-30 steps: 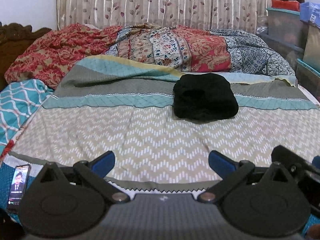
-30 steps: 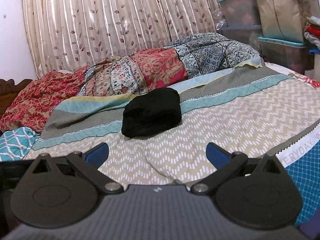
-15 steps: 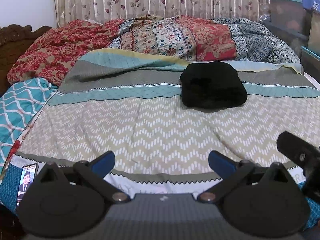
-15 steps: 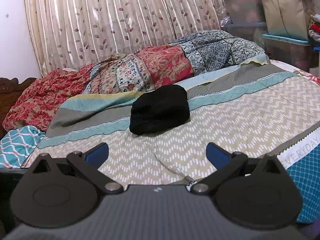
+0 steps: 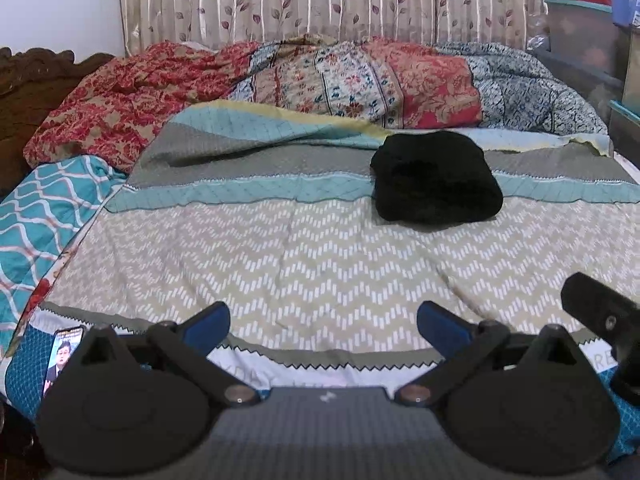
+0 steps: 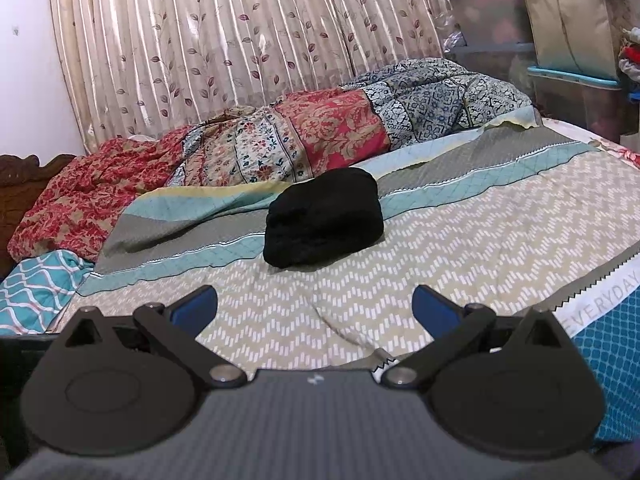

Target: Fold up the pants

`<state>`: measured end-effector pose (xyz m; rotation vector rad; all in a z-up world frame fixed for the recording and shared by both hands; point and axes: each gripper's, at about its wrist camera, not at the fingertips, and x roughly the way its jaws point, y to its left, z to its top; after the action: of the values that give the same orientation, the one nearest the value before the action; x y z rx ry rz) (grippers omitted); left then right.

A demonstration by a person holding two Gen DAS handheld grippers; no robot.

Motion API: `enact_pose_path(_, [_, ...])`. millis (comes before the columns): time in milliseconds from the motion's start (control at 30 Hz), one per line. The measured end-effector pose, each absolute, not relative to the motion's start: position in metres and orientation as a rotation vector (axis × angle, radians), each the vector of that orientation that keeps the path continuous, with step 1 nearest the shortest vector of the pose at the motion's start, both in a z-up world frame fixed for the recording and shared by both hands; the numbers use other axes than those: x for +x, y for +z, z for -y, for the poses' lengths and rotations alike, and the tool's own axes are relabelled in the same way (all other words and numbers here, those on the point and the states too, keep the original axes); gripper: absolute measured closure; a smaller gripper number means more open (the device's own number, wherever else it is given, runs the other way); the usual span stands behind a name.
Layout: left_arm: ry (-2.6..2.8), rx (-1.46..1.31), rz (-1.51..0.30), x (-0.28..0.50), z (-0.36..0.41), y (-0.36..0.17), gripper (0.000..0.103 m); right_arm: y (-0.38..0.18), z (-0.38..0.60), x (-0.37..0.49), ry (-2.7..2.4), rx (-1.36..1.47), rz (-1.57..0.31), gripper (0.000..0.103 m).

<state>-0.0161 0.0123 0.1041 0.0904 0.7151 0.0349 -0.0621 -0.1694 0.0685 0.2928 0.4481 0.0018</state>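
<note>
The black pants (image 5: 436, 178) lie folded in a compact bundle on the patterned bedspread (image 5: 312, 264), across its teal stripe, far from both grippers. They also show in the right wrist view (image 6: 322, 218). My left gripper (image 5: 323, 320) is open and empty near the front edge of the bed. My right gripper (image 6: 314, 306) is open and empty too, at the front edge, right of the left one. Part of the right gripper (image 5: 604, 320) shows at the right edge of the left wrist view.
A rumpled red and blue floral quilt (image 5: 352, 76) lies along the back under the curtain (image 5: 320, 0). A lit phone (image 5: 62, 354) lies at the front left corner. Storage boxes (image 6: 560, 52) stand stacked at the right. A wooden headboard (image 5: 36, 76) is at the left.
Both grippers have pulled back slightly from the bundle and stayed open. The pants have not moved.
</note>
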Motion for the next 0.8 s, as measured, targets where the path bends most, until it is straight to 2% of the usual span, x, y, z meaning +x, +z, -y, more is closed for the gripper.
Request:
enact_pose_path(400, [0.06,0.097,-0.685,-0.022,-0.012,0.104,0.0,0.068,0.176,-0.074,-0.018,0.297,-0.429,0.0])
enact_pose_path(800, [0.043,0.115,-0.755,-0.014,-0.002,0.091,0.0,0.064,0.182,-0.073,-0.017,0.278,-0.453,0.0])
